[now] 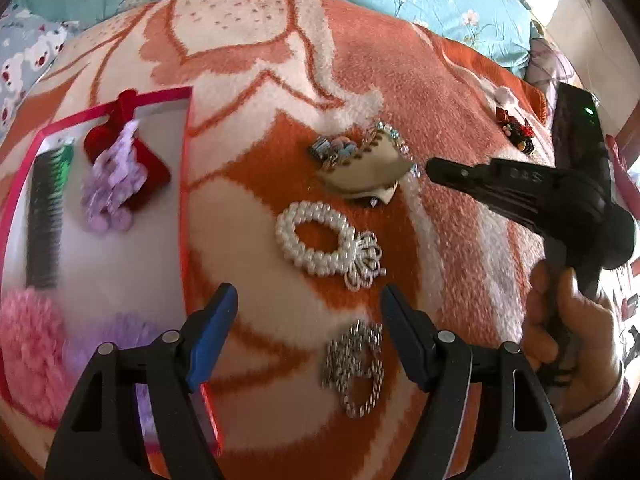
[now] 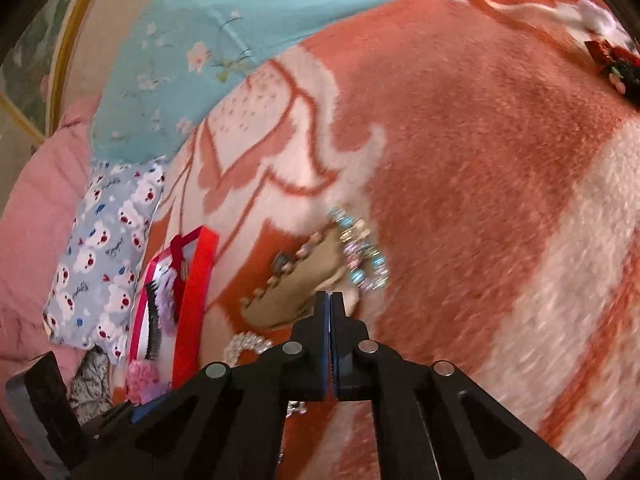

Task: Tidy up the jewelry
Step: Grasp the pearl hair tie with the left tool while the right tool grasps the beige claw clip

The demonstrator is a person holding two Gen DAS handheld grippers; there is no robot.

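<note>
1. The right gripper [image 2: 329,300] was pinched together, pads meeting with nothing visibly caught between them, its tip just at the near edge of the beige clip [image 2: 298,288].
2. That beige clip lay on the orange blanket [image 2: 480,160] straight ahead of the right tip, its long axis slanting from lower left up to the right, with the beaded bracelet [image 2: 362,256] curled against its far end.
3. The left gripper [image 1: 308,320] hung with its jaws wide apart and empty, the silver chain [image 1: 356,364] lying between its fingers and the pearl bracelet [image 1: 320,240] just beyond.
4. The red tray [image 1: 186,184] sat off to the left, already holding a black comb [image 1: 46,224], a purple piece [image 1: 116,176] and fluffy pom-poms [image 1: 28,344].
5. My call: the right hand was clearly nearer the clip, but shut like that it would need to open and straddle the clip's narrow width before any lift.
6. The left sat nearer the chain and the tray.
</note>
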